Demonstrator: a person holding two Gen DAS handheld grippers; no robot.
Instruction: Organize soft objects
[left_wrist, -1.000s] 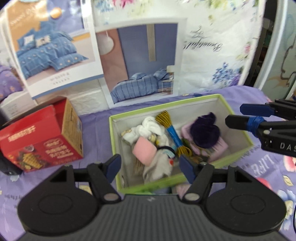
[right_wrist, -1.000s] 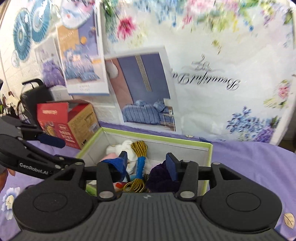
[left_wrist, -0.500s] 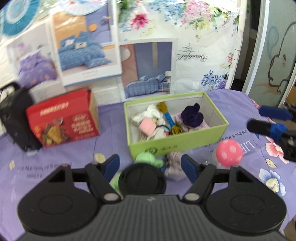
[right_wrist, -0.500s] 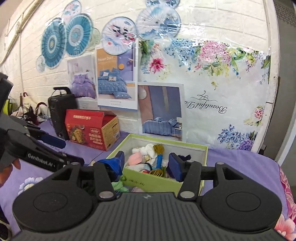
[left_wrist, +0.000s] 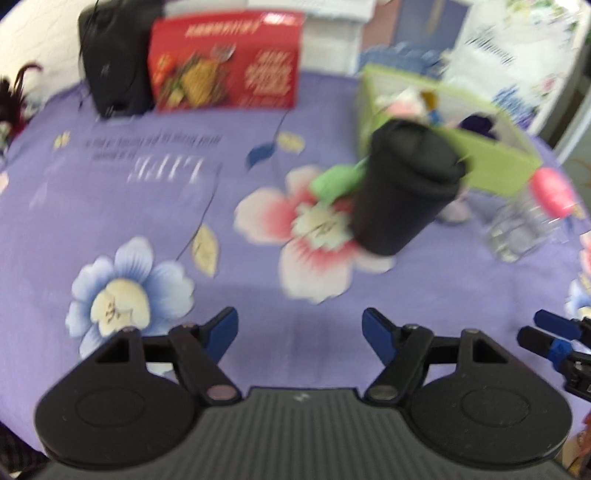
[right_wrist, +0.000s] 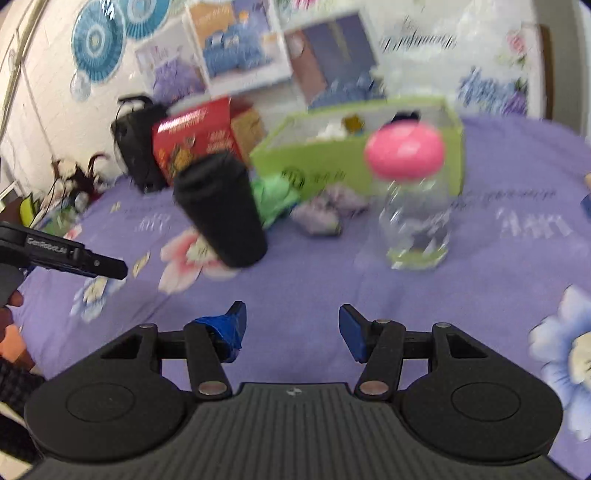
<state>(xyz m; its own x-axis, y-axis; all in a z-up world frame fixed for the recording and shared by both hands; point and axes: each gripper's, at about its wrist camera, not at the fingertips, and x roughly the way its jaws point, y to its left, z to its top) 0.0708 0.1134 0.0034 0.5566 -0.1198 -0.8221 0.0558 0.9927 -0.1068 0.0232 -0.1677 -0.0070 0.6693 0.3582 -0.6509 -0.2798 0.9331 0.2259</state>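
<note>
Fingers (left_wrist: 221, 330) of the left gripper (left_wrist: 299, 328) and the right gripper (right_wrist: 291, 325) stand wide, empty. Crumpled green cloth (right_wrist: 275, 197) and pale lilac cloth (right_wrist: 327, 210) lie on the bench against the lime-green cardboard box (right_wrist: 369, 170): light, limp (pinch a raised fold).

Both grippers pulled back from box (right_wrist: 354, 155) (jaws open).

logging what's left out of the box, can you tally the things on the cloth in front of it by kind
soft cloth items: 2, green cloth and pale purple cloth
black cups: 1, black cup
clear bottles: 1, pink-capped bottle
total: 4
</note>
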